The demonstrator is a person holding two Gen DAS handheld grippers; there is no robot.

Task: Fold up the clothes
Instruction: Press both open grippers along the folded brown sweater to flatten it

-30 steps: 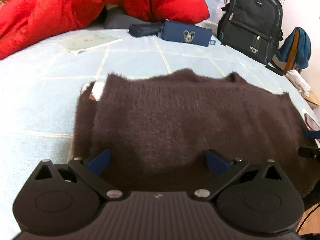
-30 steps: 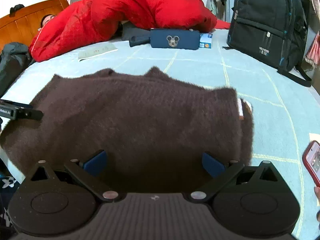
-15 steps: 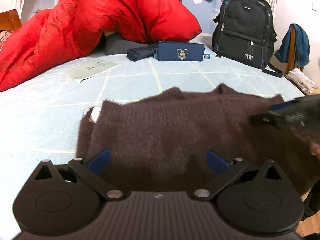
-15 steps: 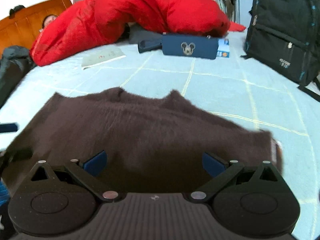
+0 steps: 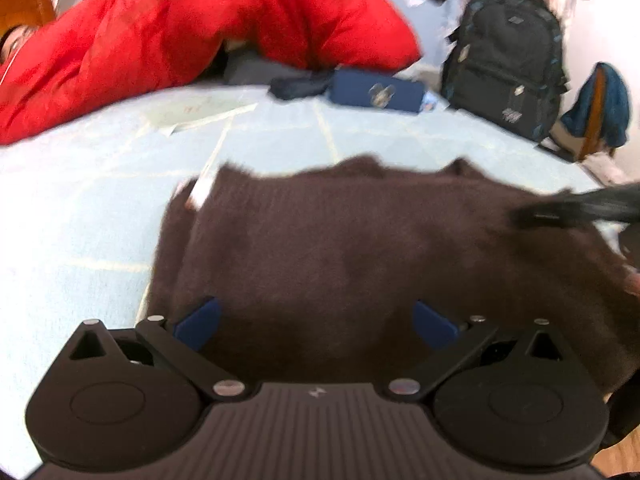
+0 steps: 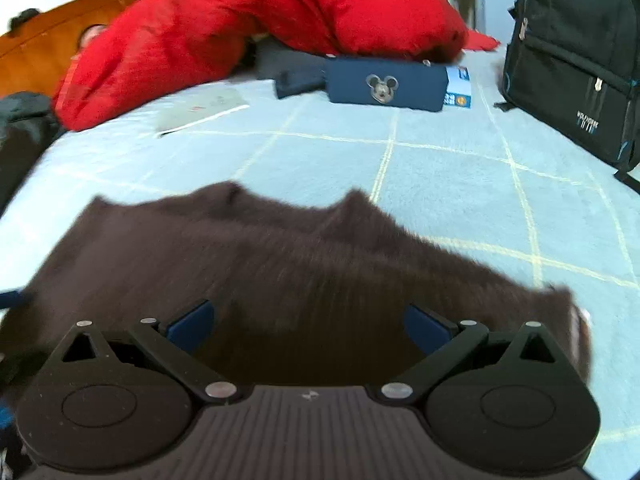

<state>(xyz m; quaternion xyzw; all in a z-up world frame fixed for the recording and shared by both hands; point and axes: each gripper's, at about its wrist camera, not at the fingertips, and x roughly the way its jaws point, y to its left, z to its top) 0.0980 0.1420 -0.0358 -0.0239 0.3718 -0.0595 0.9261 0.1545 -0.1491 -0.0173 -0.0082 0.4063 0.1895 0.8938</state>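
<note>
The left wrist view alone shows a blue garment draped on a wooden chair [image 5: 600, 104] past the bed's right edge, and the right gripper's dark, blurred finger [image 5: 576, 210] reaching in over the sweater's right end; the right wrist view alone shows an orange-brown wooden headboard [image 6: 48, 48] at the far left corner and a blue-and-white card [image 6: 459, 88] beside the pouch. The fuzzy dark brown knitted sweater [image 5: 360, 248] lies folded flat along the near edge of the light blue checked bedspread [image 5: 72, 216], a white label [image 5: 200, 194] showing at its left end; the middle of the bed beyond it is open. Along the far edge, left to right, lie a red padded quilt [image 6: 248, 12], a pale green booklet [image 6: 200, 110], a navy pouch with a mouse-head badge [image 6: 384, 84] and a black backpack [image 6: 576, 48]. The left gripper [image 5: 316, 322] hovers over the sweater's near edge, jaws spread wide, grasping nothing; the right gripper [image 6: 306, 324] is likewise spread wide over the sweater, empty.
</note>
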